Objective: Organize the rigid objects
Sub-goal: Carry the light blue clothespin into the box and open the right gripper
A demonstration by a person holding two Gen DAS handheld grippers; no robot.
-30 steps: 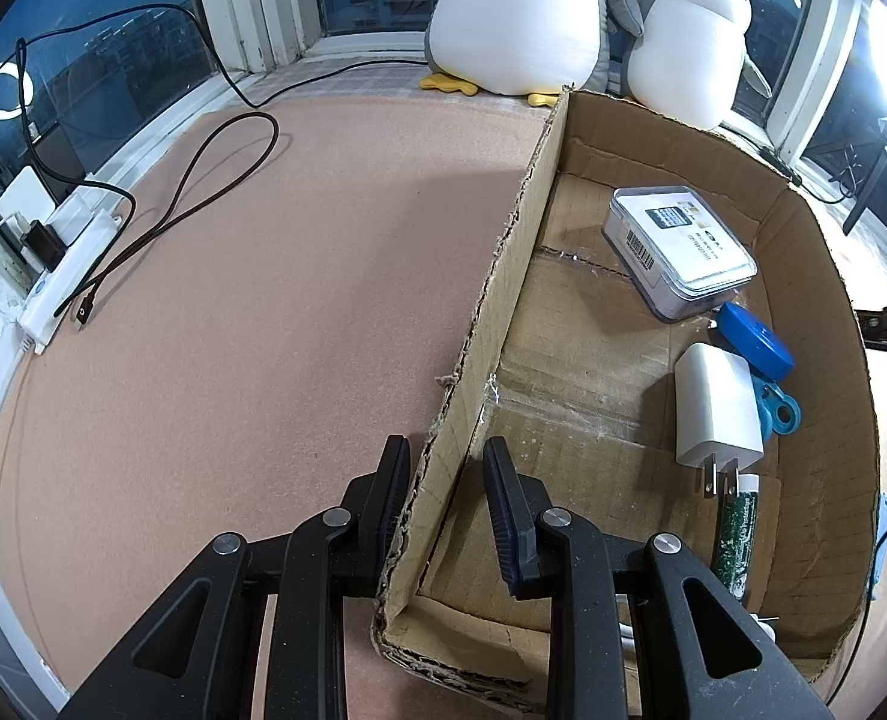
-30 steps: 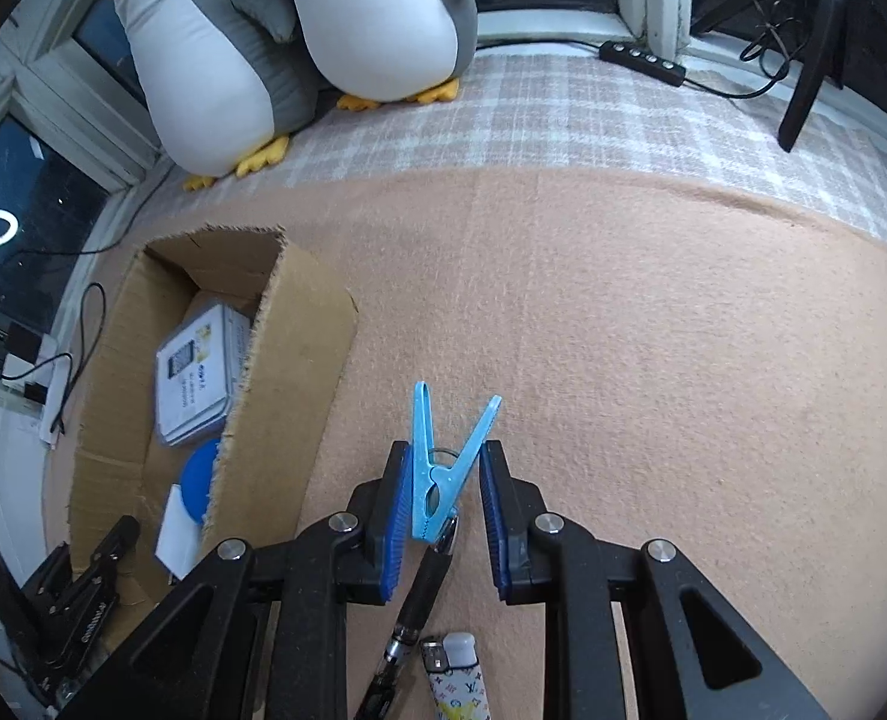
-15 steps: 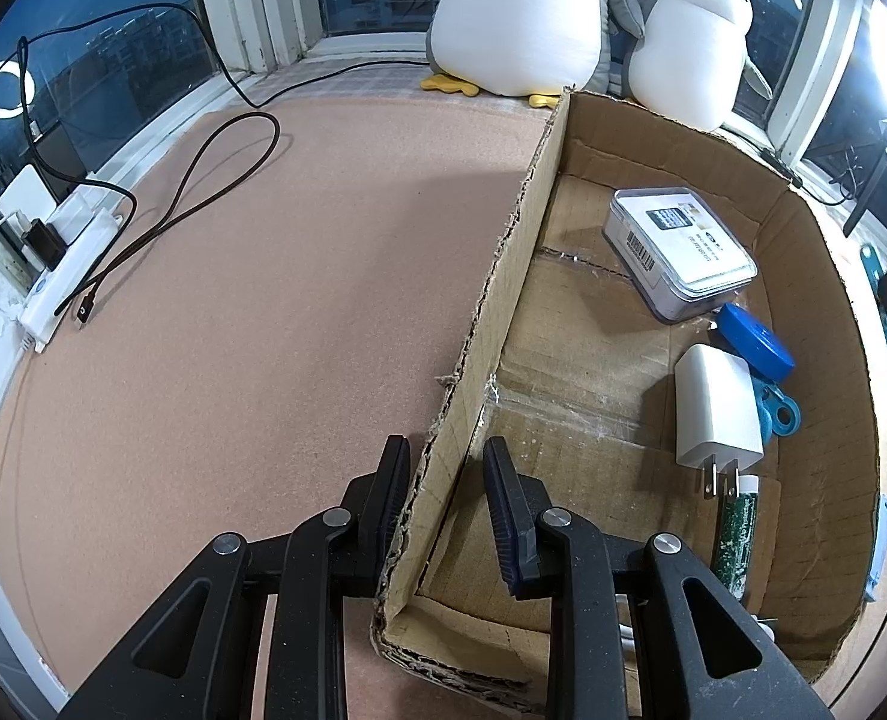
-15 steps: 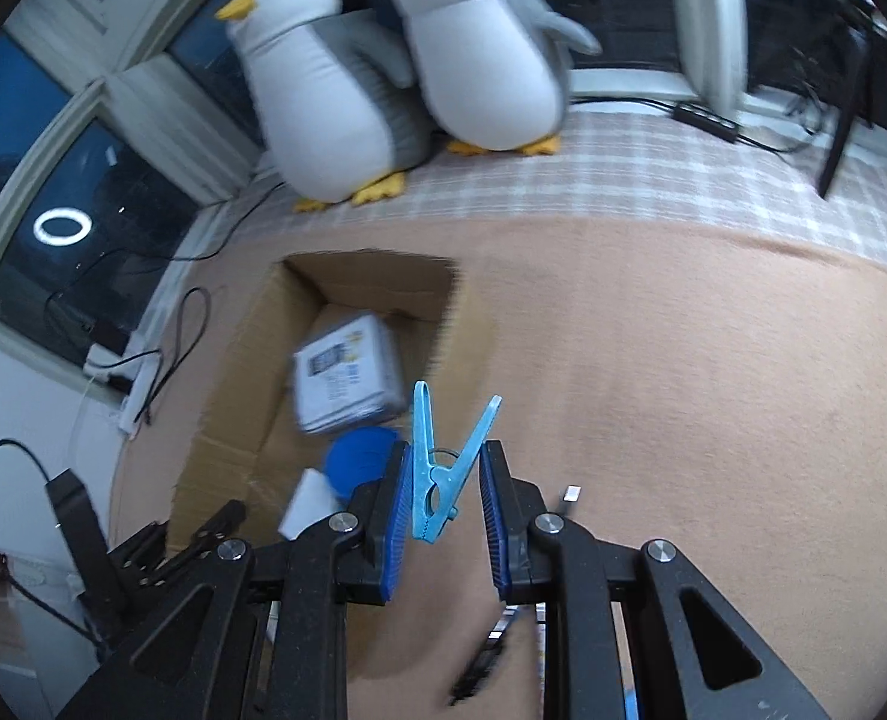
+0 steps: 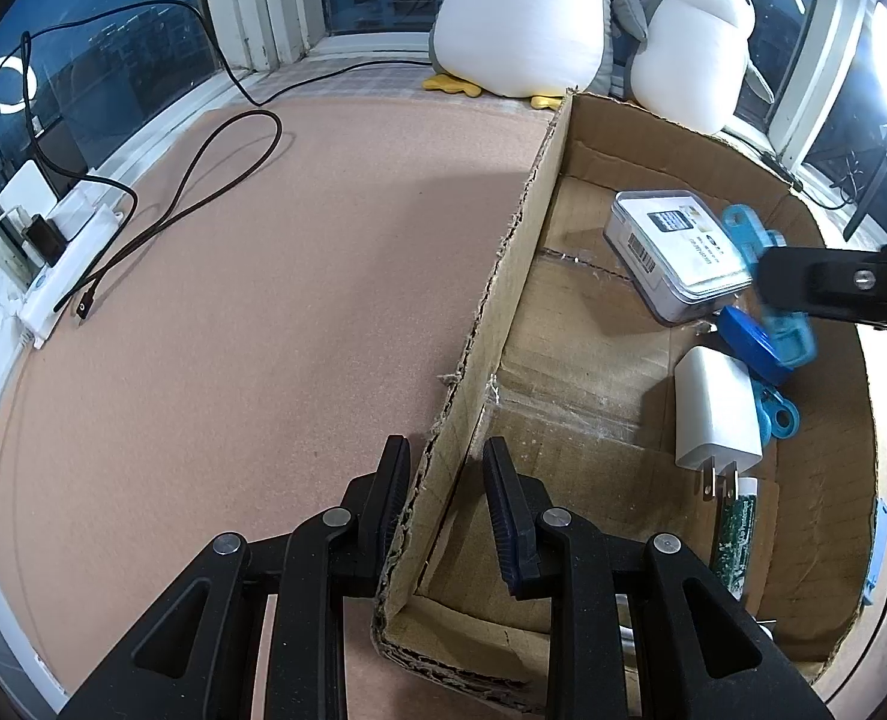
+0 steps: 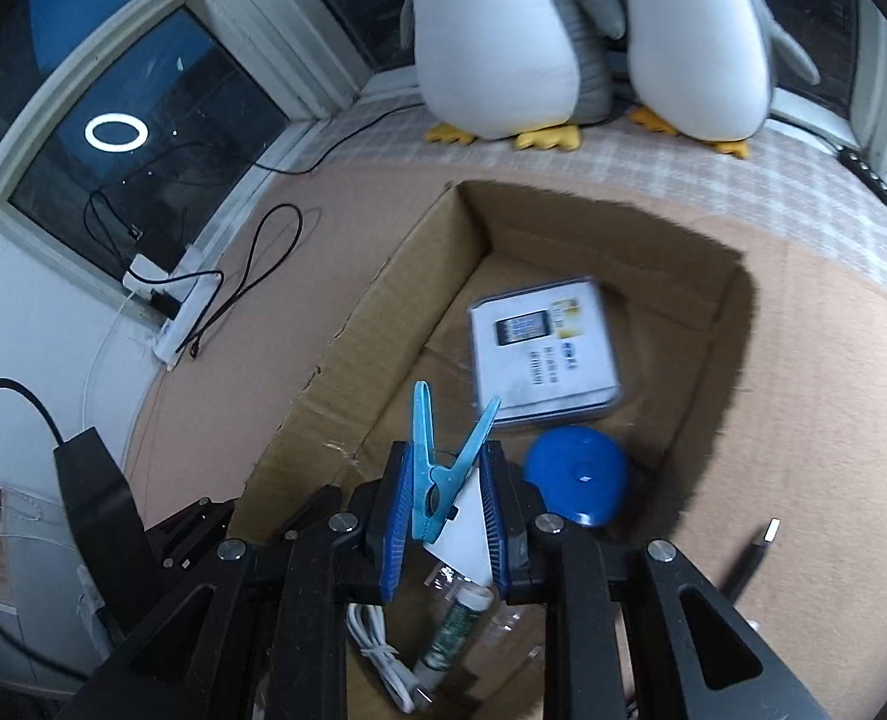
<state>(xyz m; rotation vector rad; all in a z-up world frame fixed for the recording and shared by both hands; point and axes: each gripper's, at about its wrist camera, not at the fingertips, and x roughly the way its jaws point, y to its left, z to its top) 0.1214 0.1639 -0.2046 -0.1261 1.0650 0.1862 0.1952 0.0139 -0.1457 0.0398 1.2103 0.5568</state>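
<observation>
Over the cardboard box (image 6: 563, 228) — all places below given relative to it.
Left gripper (image 5: 446, 486): straddling the near end of the box's left wall, one finger outside, one inside; clenched on that wall.
Right gripper (image 6: 446, 507): hovering above the box interior, pointing down into it; grasping a light-blue clothespin (image 6: 443, 468) by its handle end.
Clothespin: sticking up between the blue pads, two prongs splaying into a V; in the left wrist view, showing blurred over the box's right half (image 5: 749, 240).
Clear plastic case (image 6: 542, 354): lying flat on the box floor toward the far end, printed label facing up.
Blue round disc (image 6: 575, 483): lying on the floor just nearer than the case.
White charger plug (image 5: 716, 414): lying on the floor nearer again, prongs pointing toward the near wall.
Green tube (image 5: 734, 531): lying by the prongs, near the box's near wall.
White cable (image 6: 383, 654): coiling at the near end, beside the tube.
Dark pen-like stick (image 6: 749, 558): lying outside on the tan mat — just right of the box.
Plush penguins (image 5: 599, 18): sitting beyond the far wall, by the window.
</observation>
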